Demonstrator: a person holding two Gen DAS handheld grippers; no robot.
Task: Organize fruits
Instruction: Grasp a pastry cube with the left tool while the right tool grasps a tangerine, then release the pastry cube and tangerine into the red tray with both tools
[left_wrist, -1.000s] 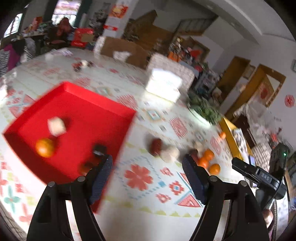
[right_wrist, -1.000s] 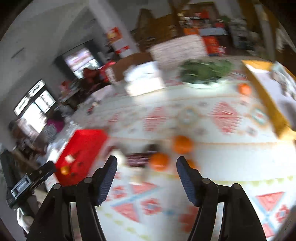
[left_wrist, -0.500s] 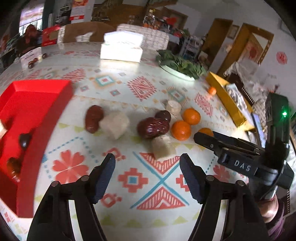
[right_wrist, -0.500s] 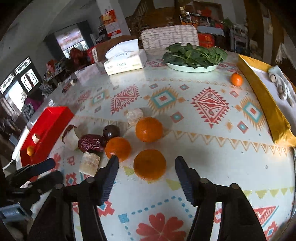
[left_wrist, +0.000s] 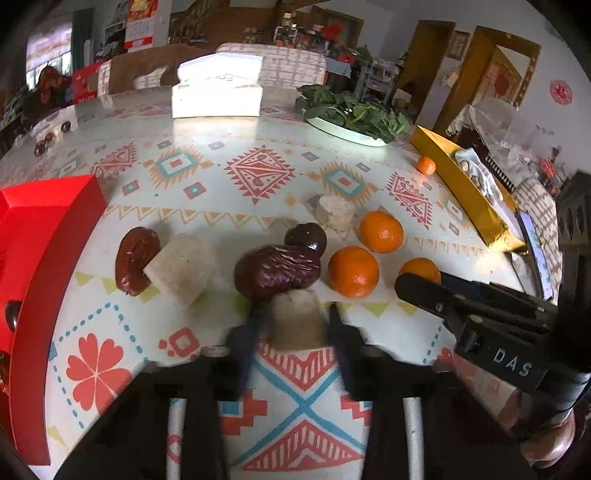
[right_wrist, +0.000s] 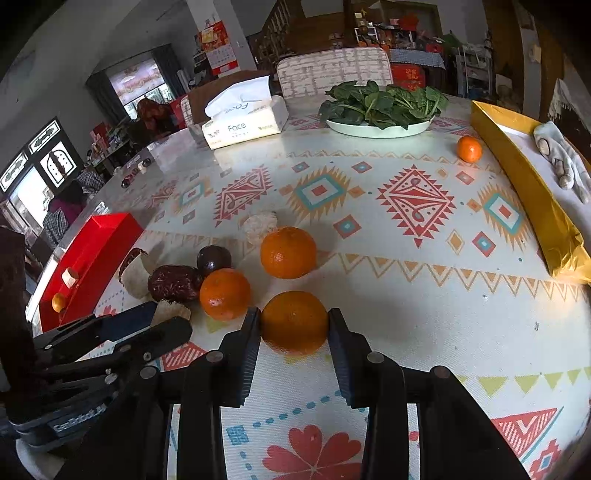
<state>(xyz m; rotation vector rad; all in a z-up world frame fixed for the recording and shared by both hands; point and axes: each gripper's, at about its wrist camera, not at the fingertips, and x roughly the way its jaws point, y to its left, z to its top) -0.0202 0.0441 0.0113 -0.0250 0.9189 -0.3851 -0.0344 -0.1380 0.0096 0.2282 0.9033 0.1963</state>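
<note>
Right tongs (right_wrist: 294, 325) grip an orange (right_wrist: 294, 320) resting on the table (right_wrist: 424, 295); left tongs (left_wrist: 294, 325) pinch a pale chunk (left_wrist: 295, 319). Lift both straight up, clear of neighbouring fruit, toward the red tray (left_wrist: 40, 236)

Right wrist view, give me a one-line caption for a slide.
Right gripper closes on an orange while the left gripper pinches a pale chunk nearby.
</note>
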